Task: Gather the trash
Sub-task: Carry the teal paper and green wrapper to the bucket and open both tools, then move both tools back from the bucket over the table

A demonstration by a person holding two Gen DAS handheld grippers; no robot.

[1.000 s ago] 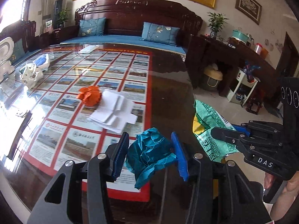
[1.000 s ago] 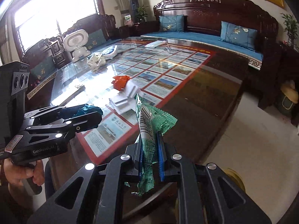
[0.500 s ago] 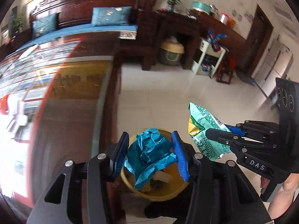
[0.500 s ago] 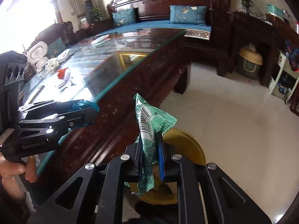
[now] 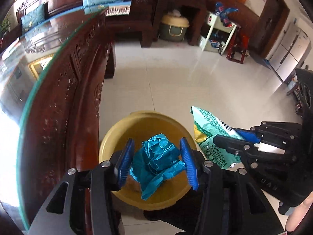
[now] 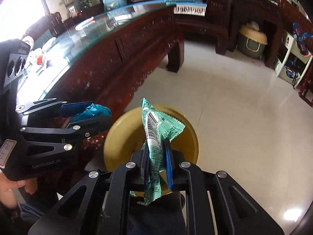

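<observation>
Drop-off step: left gripper (image 5: 158, 163) fingers clamp the blue crumpled paper (image 5: 156, 162), right gripper (image 6: 158, 162) fingers pinch the green wrapper (image 6: 156, 135), both over the yellow bin (image 5: 117, 137); next, both must release.

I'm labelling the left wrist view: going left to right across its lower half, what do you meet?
Glass-topped table → crumpled blue paper in the left gripper, over the yellow bin → green wrapper → right gripper.
</observation>
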